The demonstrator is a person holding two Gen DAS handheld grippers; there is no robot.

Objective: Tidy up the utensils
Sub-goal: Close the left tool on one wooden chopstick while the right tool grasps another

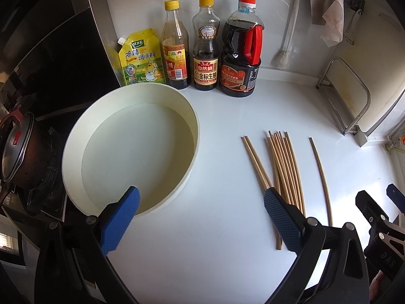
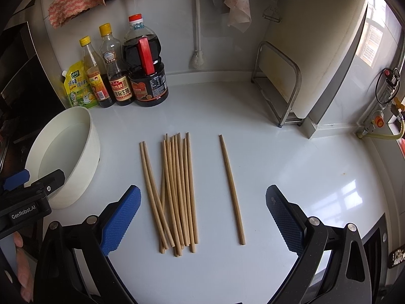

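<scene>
Both grippers' fingers spread, empty; your right gripper (image 2: 202, 217) may scatter the chopstick pile (image 2: 177, 192), seemingly overlapped.

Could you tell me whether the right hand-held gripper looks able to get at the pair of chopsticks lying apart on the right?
Probably yes: the right hand-held gripper is open, and the separate chopsticks lie between its fingers with bare counter around them.

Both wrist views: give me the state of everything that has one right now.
Left gripper: open, empty.
Right gripper: open, empty.
Round tub: upright, nothing in it.
Chopstick bunch: loose, lying flat, some crossing.
Chopstick pair: flat, set apart.
Soy sauce jug: upright, capped.
Two bottles: upright, capped.
</scene>
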